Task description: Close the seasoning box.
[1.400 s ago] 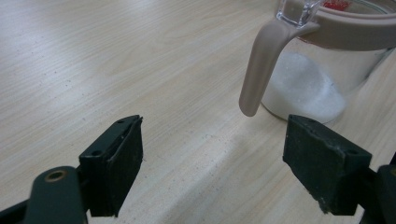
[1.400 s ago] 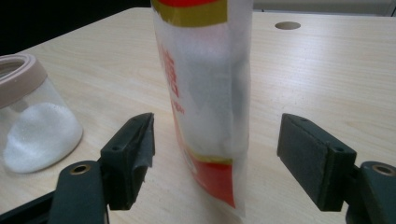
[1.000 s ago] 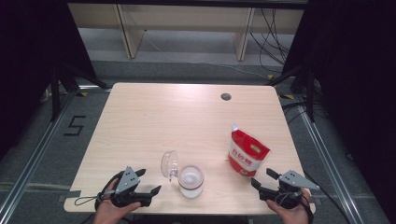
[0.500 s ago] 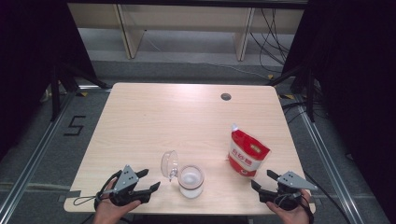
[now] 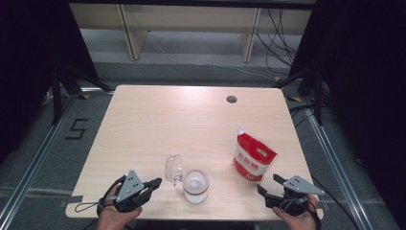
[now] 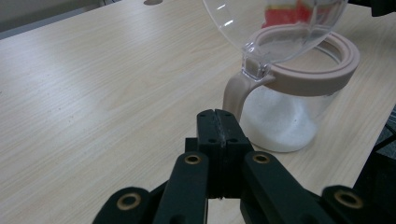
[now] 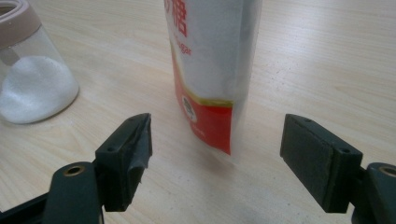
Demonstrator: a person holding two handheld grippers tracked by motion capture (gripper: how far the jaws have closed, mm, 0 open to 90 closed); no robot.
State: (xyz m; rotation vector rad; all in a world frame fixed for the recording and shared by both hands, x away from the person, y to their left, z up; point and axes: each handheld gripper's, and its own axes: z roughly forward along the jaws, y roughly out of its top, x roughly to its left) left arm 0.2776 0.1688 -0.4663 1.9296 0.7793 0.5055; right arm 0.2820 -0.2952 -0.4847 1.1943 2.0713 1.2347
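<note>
My left claw (image 6: 218,122) is pressed together, empty, just short of the clear plastic jar with a pink rim (image 5: 196,186), flip lid up, near bench (image 5: 158,120) edge. My right claw (image 7: 215,154) gapes before the soft red-and-white pouch (image 5: 253,158); I'd pinch its middle gently.

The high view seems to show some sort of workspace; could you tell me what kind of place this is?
Probably a lab or recording station, not a kitchen: a bare wooden table with a cable hole, black curtains on both sides, loose cables on the floor behind, and a taped number five on the floor.
</note>
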